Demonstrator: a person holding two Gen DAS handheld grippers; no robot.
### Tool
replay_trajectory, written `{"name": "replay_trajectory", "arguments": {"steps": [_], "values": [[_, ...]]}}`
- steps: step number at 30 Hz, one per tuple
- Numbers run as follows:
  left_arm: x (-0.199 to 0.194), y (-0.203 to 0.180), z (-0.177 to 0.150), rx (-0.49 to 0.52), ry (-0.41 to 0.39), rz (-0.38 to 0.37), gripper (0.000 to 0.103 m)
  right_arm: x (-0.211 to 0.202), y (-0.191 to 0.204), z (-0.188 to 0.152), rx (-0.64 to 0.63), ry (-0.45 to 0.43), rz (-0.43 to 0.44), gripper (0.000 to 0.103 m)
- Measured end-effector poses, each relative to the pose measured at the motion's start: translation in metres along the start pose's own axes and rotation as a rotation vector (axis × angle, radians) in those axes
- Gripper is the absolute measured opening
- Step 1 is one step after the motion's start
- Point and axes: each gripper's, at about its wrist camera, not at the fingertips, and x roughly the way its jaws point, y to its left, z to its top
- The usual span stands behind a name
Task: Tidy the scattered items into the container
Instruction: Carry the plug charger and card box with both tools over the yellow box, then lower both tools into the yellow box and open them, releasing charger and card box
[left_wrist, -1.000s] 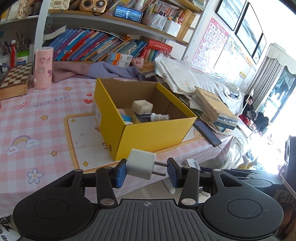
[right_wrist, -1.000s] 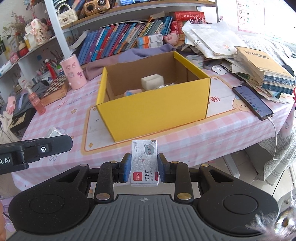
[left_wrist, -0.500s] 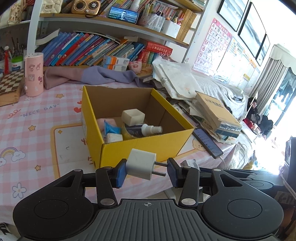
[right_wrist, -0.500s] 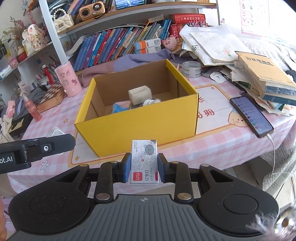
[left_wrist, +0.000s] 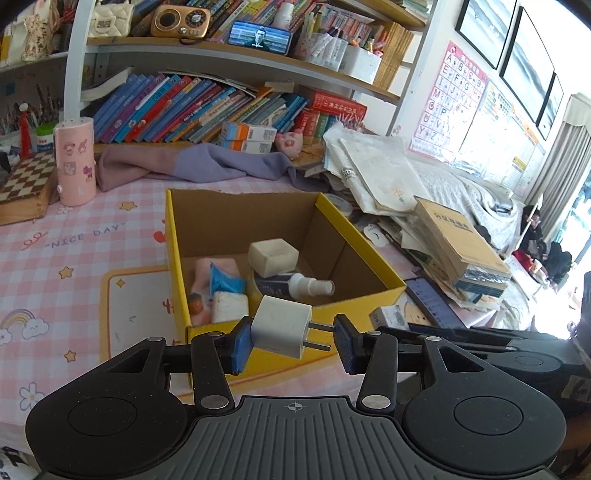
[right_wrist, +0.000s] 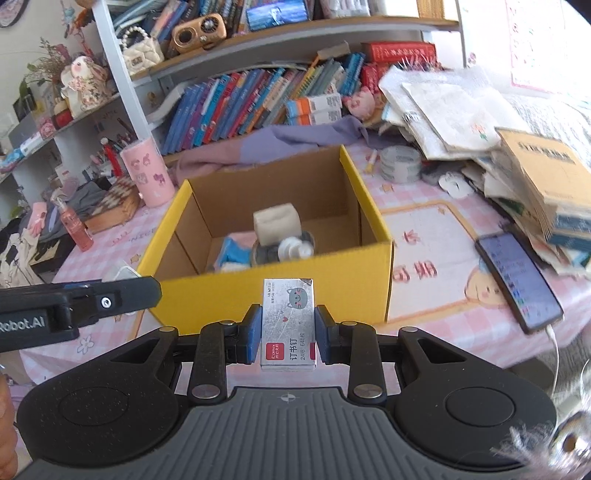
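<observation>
An open yellow cardboard box (left_wrist: 354, 297) stands on the pink checked table; it also shows in the right wrist view (right_wrist: 332, 280). Inside lie a cream block (left_wrist: 272, 256), a spray bottle (left_wrist: 303, 286), a blue packet (left_wrist: 225, 280) and other small items. My left gripper (left_wrist: 291, 341) is shut on a white plug adapter (left_wrist: 282, 326), prongs pointing right, just in front of the box's near wall. My right gripper (right_wrist: 288, 338) is shut on a small staples box (right_wrist: 288, 323), held before the box's near wall.
A phone (right_wrist: 517, 280) on a cable lies right of the box. A stack of books and papers (right_wrist: 535, 173) crowds the right side, with a tape roll (right_wrist: 400, 162) behind. A pink cup (left_wrist: 74, 160) and chessboard (left_wrist: 22, 184) stand at back left.
Both grippers have risen and moved closer to the box, so more of its inside shows. Each holds its item as before.
</observation>
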Motion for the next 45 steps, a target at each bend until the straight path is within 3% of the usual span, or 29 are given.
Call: {"name": "replay_trajectory", "arguments": {"steps": [9, 15, 24, 30, 39, 45], "values": [[0.023, -0.003, 0.018, 0.036, -0.031, 0.103, 0.045, 0.026, -0.010, 0.038, -0.045, -0.069, 0.056, 0.028], [0.055, 0.000, 0.027, 0.123, 0.006, 0.195, 0.045, 0.060, -0.007, 0.064, -0.053, -0.078, 0.097, 0.028], [0.099, 0.008, 0.027, 0.185, 0.093, 0.288, 0.045, 0.121, 0.009, 0.087, -0.045, 0.022, 0.190, 0.028], [0.110, 0.005, 0.027, 0.208, 0.114, 0.298, 0.045, 0.155, 0.020, 0.093, -0.058, 0.119, 0.238, 0.028], [0.117, 0.005, 0.027, 0.199, 0.106, 0.290, 0.045, 0.179, 0.026, 0.087, -0.073, 0.209, 0.244, 0.028], [0.117, 0.004, 0.026, 0.196, 0.093, 0.310, 0.048, 0.181, 0.024, 0.086, -0.067, 0.214, 0.252, 0.030]]}}
